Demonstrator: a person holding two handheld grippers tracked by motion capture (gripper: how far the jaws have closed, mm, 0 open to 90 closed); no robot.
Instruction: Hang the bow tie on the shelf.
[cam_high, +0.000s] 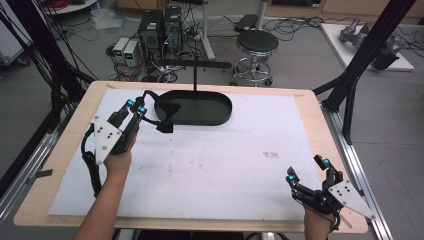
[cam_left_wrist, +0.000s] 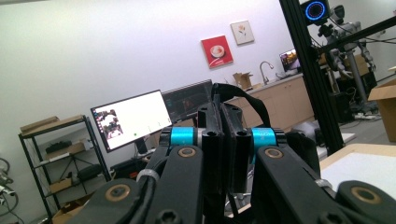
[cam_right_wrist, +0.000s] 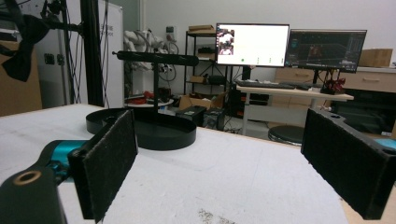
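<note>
A black bow tie (cam_high: 166, 120) on a thin black strap hangs above the table's left rear. My left gripper (cam_high: 137, 106) is shut on the strap. In the left gripper view the jaws are pressed together at the gripper (cam_left_wrist: 224, 140), and the strap (cam_left_wrist: 245, 98) loops out above them. The bow tie (cam_right_wrist: 22, 46) also shows at the upper left of the right gripper view. Just right of the bow tie stands a black stand: an oval tray base (cam_high: 220, 107) with a post and a horizontal bar (cam_high: 195, 64). My right gripper (cam_high: 307, 170) rests open at the front right, its pads (cam_right_wrist: 109, 163) wide apart with nothing between them.
A white sheet (cam_high: 225, 160) covers the wooden table. A black frame post (cam_high: 350, 80) rises at the right rear edge. Beyond the far edge are a stool (cam_high: 256, 45) and computer towers (cam_high: 160, 30) on the floor.
</note>
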